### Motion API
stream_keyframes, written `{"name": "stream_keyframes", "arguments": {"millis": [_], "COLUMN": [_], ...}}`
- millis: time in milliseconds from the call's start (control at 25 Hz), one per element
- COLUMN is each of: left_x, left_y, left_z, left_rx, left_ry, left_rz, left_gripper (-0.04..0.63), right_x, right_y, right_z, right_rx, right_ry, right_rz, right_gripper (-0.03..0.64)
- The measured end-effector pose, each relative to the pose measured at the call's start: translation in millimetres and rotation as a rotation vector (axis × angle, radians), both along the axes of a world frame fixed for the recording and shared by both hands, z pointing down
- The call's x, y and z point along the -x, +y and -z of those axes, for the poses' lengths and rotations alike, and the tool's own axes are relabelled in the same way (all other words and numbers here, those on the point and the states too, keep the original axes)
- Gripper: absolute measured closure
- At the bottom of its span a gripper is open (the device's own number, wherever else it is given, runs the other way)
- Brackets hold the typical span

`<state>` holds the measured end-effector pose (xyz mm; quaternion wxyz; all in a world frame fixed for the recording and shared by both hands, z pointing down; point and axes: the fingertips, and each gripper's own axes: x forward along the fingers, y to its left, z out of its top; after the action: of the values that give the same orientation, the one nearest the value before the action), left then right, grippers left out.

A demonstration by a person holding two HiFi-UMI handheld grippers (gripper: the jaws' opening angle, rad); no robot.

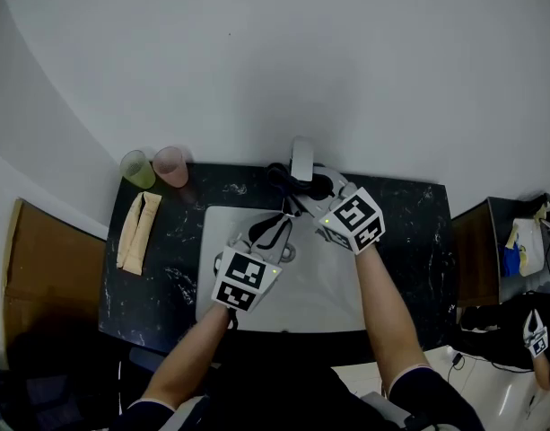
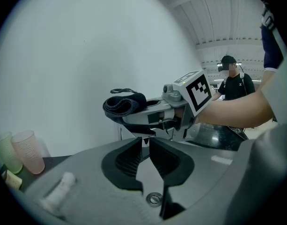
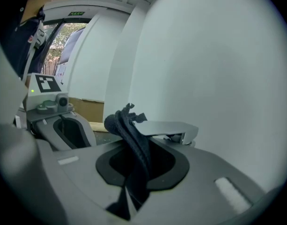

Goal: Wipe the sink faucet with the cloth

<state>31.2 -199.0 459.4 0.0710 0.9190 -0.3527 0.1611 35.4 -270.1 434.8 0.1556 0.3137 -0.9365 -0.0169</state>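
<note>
The left gripper (image 1: 275, 233) hung over the sink (image 1: 324, 281), its 2 jaws nearly together, with a narrow empty gap between them. Just beyond it and to the right, the right gripper (image 1: 312, 190) was clamped on the dark cloth (image 1: 292, 183), right at the faucet (image 1: 301, 155). At the far left of the counter (image 1: 180, 268) stood a green cup (image 1: 137, 169) and a pink cup (image 1: 171, 165).

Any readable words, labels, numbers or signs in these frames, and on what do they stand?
No text here can be read.
Green sign high up near the ceiling, right gripper view: too small and blurred to read.
Square markers on the two cubes: black-and-white patterns, no words.
White print on a dark sleeve: too blurred to read.
</note>
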Motion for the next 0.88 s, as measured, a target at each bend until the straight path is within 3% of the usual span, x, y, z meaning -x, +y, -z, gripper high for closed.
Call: {"name": "stream_keyframes", "arguments": {"millis": [560, 880], "left_x": [0, 0], "left_y": [-1, -1], "left_z": [-2, -2], "left_rx": [0.004, 0.003], "left_ry": [-0.009, -0.012], "left_rz": [0.018, 0.016], "left_gripper": [0.571, 0.572], "right_x": [9, 0], "right_y": [59, 36], "right_z": [0, -2], "right_rx": [0.038, 0.048], "right_ry": [0.030, 0.010], "right_rz": [0.085, 0.027], "right_gripper": [0.555, 0.555]}}
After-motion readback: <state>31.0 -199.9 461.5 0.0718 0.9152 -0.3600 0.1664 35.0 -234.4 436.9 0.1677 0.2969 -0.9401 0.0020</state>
